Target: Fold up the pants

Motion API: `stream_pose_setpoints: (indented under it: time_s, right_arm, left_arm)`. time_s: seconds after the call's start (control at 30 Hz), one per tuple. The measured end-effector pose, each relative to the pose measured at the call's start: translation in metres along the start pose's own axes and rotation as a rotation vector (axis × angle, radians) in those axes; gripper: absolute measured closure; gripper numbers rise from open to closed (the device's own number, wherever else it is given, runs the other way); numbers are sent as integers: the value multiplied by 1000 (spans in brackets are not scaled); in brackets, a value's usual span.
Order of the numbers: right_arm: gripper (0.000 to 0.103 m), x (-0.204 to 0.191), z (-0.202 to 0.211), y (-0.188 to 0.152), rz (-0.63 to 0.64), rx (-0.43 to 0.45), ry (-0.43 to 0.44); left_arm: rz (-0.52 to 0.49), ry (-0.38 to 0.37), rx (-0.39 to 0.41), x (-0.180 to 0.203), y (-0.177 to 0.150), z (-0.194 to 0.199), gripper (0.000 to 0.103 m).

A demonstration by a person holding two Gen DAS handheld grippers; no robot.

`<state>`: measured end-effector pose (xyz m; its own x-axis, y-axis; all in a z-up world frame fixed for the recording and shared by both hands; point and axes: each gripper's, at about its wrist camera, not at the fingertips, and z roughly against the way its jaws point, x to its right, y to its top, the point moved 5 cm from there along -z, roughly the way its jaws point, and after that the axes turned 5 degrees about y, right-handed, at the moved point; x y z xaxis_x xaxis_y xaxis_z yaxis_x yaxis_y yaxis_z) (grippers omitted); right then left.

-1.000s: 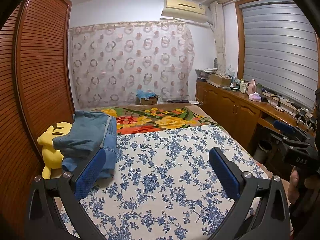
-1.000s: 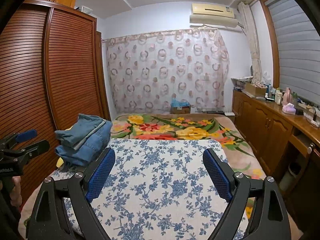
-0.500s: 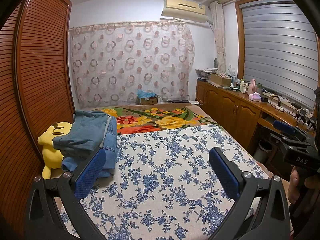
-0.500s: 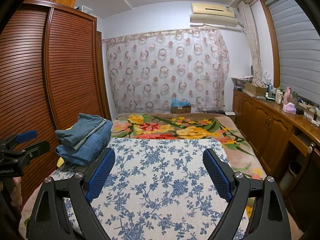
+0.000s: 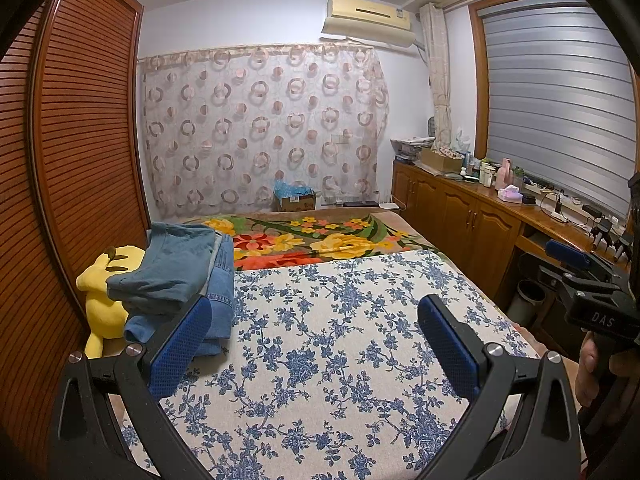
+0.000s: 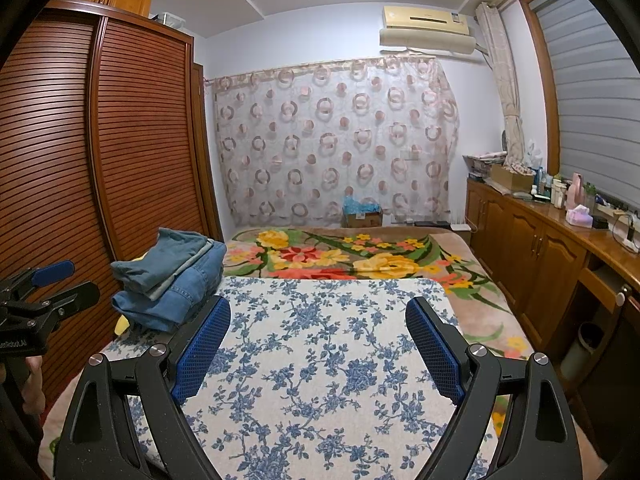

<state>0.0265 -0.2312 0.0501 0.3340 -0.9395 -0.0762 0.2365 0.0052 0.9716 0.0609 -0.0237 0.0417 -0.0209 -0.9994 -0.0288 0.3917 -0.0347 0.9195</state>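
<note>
Left wrist view: the left gripper (image 5: 314,344) hangs above the bed, its jaws spread wide with nothing between them; the blue pads (image 5: 180,346) are clear of any cloth. Below it lies a blue-flowered sheet (image 5: 340,340) spread flat over the near part of the bed. Beyond the sheet a floral blanket (image 5: 304,240) covers the far part. The pants (image 5: 176,272) sit as a folded denim stack at the left edge of the sheet, several layers high, the top piece lying askew. A yellow plush toy (image 5: 106,292) is just beside the stack, between it and the wardrobe (image 5: 80,160). The stack partly overlaps the toy. At the right edge of this view a hand (image 5: 596,368) grips the handle of the right gripper (image 5: 576,264), seen side-on.

Right wrist view: the right gripper (image 6: 318,344) is likewise spread wide and empty, poised over the same sheet (image 6: 320,360). The pants (image 6: 172,280) appear left of its left finger, resting on the sheet's far left corner, apart from both pads. The left gripper (image 6: 52,280) shows at the left edge, held by a hand (image 6: 34,384). A wooden cabinet (image 6: 540,256) runs along the right wall, its top crowded with bottles and boxes. A patterned curtain (image 6: 336,144) hangs on the far wall.
</note>
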Motion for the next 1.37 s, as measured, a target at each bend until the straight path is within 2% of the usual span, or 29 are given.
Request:
stream_pose_setpoints:
  time_s: [1.37]
  right_arm:
    - [13, -2, -3, 1, 3, 0, 6]
  left_arm:
    - [2, -1, 1, 1, -1, 1, 0]
